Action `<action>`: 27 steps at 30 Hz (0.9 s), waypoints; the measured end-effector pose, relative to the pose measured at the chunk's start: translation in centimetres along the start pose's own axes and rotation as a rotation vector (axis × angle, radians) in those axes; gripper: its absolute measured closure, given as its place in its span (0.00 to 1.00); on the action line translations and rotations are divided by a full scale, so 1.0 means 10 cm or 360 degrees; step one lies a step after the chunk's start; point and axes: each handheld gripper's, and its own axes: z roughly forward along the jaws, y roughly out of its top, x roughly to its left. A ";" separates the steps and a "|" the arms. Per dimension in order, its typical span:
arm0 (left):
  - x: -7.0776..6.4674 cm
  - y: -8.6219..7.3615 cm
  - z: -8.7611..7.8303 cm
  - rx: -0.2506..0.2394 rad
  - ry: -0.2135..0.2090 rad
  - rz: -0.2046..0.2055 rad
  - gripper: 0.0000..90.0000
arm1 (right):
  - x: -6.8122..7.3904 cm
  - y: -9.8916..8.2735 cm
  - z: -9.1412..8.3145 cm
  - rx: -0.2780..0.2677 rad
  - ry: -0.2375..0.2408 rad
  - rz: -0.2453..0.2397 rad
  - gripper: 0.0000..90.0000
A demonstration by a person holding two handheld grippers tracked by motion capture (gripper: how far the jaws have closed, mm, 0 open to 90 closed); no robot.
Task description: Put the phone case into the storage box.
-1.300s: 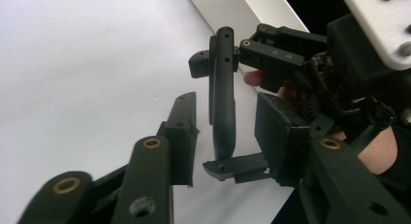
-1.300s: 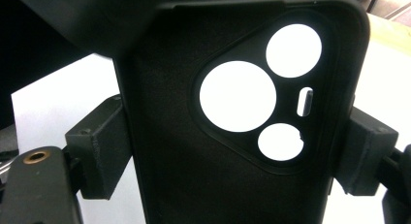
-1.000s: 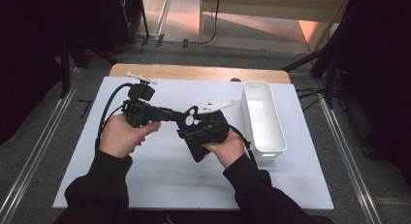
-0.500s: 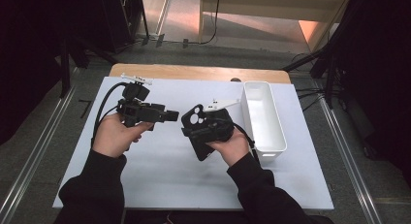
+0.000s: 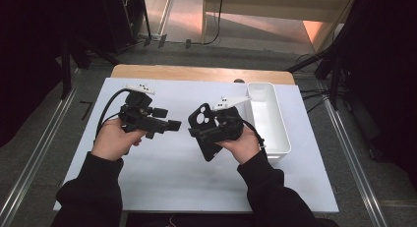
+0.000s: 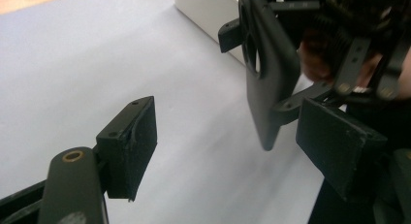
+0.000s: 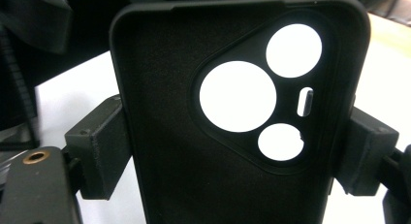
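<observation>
The right gripper [image 5: 204, 131] grips a black phone case [image 7: 232, 117] across its side edges; the left gripper [image 6: 228, 136] is released. Keep the pinch centred to avoid twisting.

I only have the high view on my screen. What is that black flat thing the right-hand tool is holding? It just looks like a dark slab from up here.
Observer: It is a black soft plastic phone case with three round camera cut-outs and one small slot; the right gripper view looks into its inner face.
Operator: Is it really clamped, or just resting there?
Observer: Clamped: the right gripper has a jaw pressed on each long edge.
Operator: And the left tool, is it touching the case?
Observer: No. The left gripper stands open, and the case hangs beyond its jaws over the white table sheet.
Operator: What is behind the case?
Observer: The wall of the long white plastic tray.
</observation>
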 end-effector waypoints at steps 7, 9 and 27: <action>0.00 -0.08 0.05 0.0002 -0.0031 0.0136 0.25 | -0.05 0.01 -0.08 0.0001 0.0095 -0.0048 0.15; -0.03 -0.10 0.07 0.0020 -0.0020 0.0184 0.25 | -0.07 0.02 -0.10 0.0000 0.0121 -0.0041 0.14; -0.02 -0.38 0.24 -0.0006 -0.0009 0.0287 0.25 | -0.11 0.02 -0.22 0.0004 0.0194 -0.0101 0.14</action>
